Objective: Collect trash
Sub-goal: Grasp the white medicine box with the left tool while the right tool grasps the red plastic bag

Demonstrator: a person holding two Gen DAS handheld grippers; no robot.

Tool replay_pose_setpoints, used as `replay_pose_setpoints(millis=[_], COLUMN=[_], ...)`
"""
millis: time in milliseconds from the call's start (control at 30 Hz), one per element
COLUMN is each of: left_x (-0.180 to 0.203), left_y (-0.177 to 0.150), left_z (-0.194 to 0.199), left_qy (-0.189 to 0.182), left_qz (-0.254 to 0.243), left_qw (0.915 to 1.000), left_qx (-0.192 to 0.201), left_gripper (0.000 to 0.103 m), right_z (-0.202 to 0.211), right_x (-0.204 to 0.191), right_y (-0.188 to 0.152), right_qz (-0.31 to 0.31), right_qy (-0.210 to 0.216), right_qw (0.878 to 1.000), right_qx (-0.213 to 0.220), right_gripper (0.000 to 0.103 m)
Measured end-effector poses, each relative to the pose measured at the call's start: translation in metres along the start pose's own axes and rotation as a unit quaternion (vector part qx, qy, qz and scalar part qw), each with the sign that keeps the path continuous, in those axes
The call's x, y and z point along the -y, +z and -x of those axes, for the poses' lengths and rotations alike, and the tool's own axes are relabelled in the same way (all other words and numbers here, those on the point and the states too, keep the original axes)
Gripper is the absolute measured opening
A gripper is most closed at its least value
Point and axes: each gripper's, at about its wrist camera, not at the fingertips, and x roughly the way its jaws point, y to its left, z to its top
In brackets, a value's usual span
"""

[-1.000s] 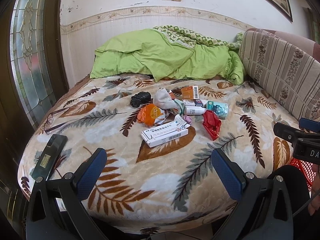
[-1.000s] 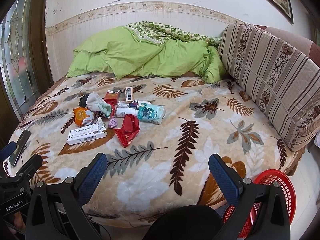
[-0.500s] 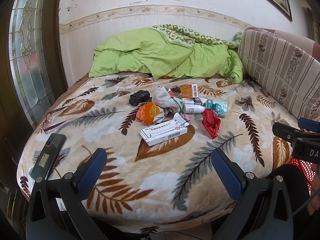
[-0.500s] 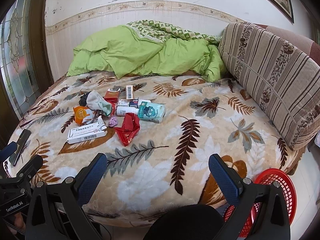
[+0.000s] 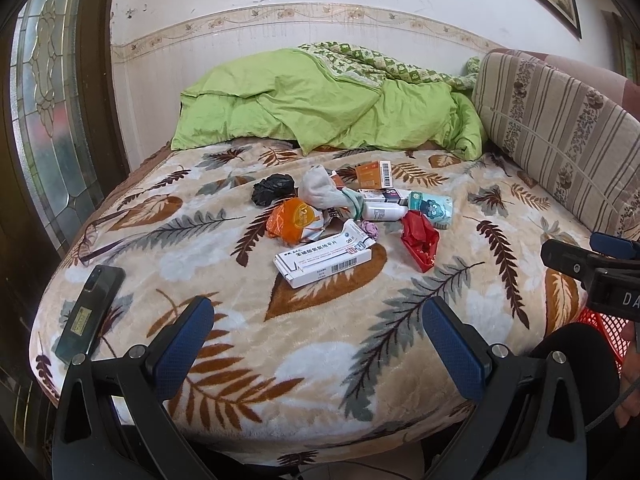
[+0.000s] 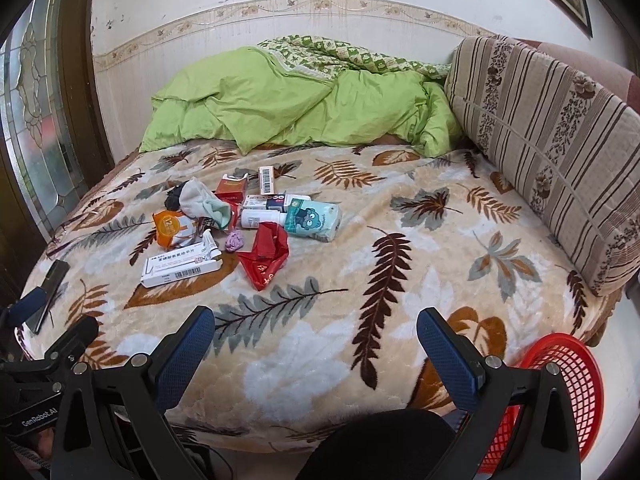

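Observation:
A heap of trash lies mid-bed on the leaf-print blanket: a white medicine box, a red wrapper, an orange packet, a black bag, a white bottle, a teal tissue pack and small boxes. A red mesh basket stands on the floor at the bed's right front. My left gripper and right gripper are both open and empty, over the bed's near edge, well short of the heap.
A black phone lies at the bed's left front. A grey sock lies in the heap. A green duvet is bunched at the back. A striped cushion lines the right side. A glass door is at left.
Both grippers have drifted slightly forward toward the bed; the heap appears a little nearer. Nothing on the bed has moved.

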Motion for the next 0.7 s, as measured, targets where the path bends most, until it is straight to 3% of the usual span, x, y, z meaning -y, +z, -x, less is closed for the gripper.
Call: replay_pose_setpoints(millis=[133, 300, 467, 633, 700], left_x=[-0.011, -0.023, -0.04, -0.05, -0.052], left_y=[0.004, 0.01, 0.023, 0.042, 0.045], left_z=[-0.007, -0.026, -0.062, -0.11, -0.127], left_qy=[0.0, -0.014, -0.047, -0.087, -0.117], left_qz=[0.002, -0.008, 0.0, 0.003, 0.015], left_qw=[0.9999, 0.9996, 0.9989, 0.9958, 0.9918], left_qx=[0.016, 0.025, 0.004, -0.027, -0.05], left_gripper=[0.103, 0.103, 0.103, 0.086, 0.086], right_z=[-0.005, -0.019, -0.041, -0.065, -0.075], right_x=[-0.001, -0.002, -0.002, 0.0, 0.0], right_y=[0.0, 0.0, 0.005, 0.012, 0.013], right_qz=[0.006, 0.006, -0.008, -0.038, -0.048], right_qy=[0.002, 0.024, 0.056, 0.102, 0.117], right_qw=[1.0, 1.0, 0.998, 0.993, 0.99], right_qx=[0.015, 0.002, -0.014, -0.046, -0.056], right_gripper=[0.1, 0.097, 0.093, 0.089, 0.087])
